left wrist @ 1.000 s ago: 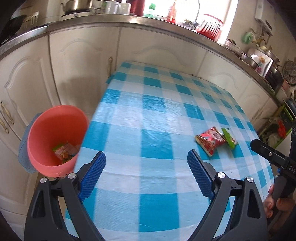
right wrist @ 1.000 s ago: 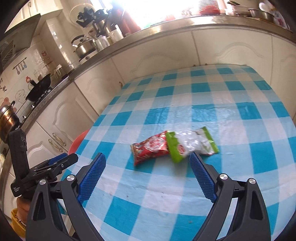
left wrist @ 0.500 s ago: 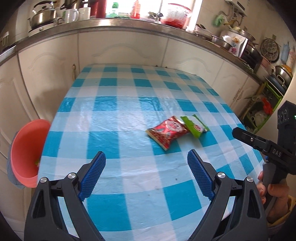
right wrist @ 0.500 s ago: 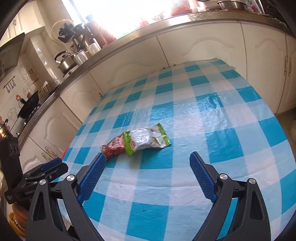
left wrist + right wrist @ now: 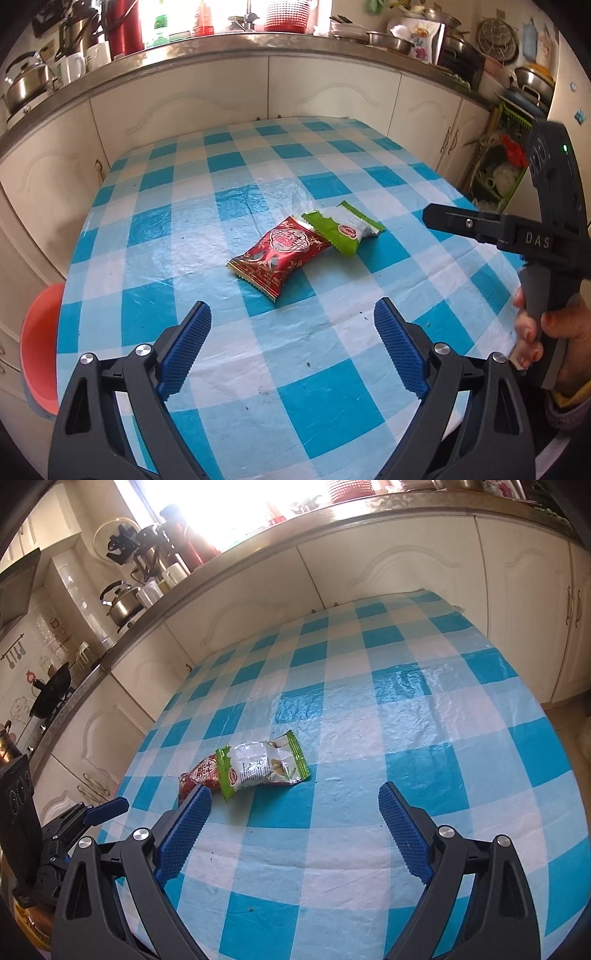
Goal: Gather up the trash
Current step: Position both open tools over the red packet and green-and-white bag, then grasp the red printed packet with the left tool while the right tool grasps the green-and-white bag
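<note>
Moved: left gripper [image 5: 291, 350] has swung away from the bin toward the wrappers.
Left gripper: spread wide, holding nothing.
Right gripper [image 5: 295, 834]: spread wide, holding nothing.
Red wrapper [image 5: 279, 254]: on the table [image 5: 184, 236] just ahead of the left gripper, touching the green wrapper [image 5: 341, 227].
Pink bin [image 5: 38, 347]: far left of the left gripper, beside the table; its inside is hidden.

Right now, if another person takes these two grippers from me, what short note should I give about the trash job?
Left gripper: open, empty, above the table, pointed at the wrappers.
Right gripper: open, empty, near the wrappers too.
Red foil snack wrapper and green-and-silver snack wrapper lie touching on the blue-and-white checked tablecloth.
Round orange plastic bin sits off the table's left edge; its contents are not visible.
Done: neither wrapper is picked up yet.
Left: grasp each wrapper and drop it into the bin.
</note>
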`<move>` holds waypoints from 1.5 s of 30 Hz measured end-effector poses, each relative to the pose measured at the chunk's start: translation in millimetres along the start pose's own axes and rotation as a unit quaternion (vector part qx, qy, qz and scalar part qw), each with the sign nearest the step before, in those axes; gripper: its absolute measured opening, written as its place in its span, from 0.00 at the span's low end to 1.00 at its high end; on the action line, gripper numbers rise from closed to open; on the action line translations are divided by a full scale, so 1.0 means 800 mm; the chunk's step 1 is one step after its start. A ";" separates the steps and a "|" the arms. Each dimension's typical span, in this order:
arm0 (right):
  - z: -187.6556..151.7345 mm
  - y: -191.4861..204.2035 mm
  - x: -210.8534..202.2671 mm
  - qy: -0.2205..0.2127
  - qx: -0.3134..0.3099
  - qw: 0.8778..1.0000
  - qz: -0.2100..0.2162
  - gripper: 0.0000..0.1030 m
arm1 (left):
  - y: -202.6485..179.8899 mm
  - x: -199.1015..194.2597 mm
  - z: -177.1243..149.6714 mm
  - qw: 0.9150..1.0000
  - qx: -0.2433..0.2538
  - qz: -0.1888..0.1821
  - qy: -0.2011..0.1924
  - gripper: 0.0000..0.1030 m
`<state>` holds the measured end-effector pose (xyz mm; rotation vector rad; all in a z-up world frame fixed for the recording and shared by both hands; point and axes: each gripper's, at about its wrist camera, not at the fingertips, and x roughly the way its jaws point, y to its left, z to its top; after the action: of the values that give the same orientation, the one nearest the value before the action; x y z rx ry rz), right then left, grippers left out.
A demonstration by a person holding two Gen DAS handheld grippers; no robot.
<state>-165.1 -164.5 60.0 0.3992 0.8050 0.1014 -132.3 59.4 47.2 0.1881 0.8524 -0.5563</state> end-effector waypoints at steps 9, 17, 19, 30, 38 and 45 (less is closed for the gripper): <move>0.014 0.030 0.049 0.057 -0.052 0.997 0.024 0.88 | 0.009 0.031 0.013 0.999 0.028 0.018 0.013 0.88; 0.023 0.045 0.077 0.080 -0.086 0.993 0.026 0.86 | 0.011 0.057 0.033 0.997 0.070 0.007 0.015 0.88; 0.026 0.046 0.081 0.084 -0.090 0.992 0.026 0.74 | 0.010 0.066 0.036 0.996 0.083 0.002 0.018 0.88; 0.030 0.049 0.099 0.097 -0.111 0.989 0.020 0.72 | 0.027 0.096 0.055 0.996 0.086 -0.022 0.022 0.88; 0.029 0.053 0.101 0.093 -0.141 0.986 0.003 0.64 | 0.023 0.107 0.064 0.994 0.097 -0.043 0.027 0.75; 0.031 0.046 0.099 0.091 -0.145 0.985 -0.001 0.53 | 0.018 0.113 0.063 0.993 0.099 -0.050 0.038 0.59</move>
<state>-89.8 -119.2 35.7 0.1140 0.9543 0.2533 -43.7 17.9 11.1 0.3508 0.8826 -0.7322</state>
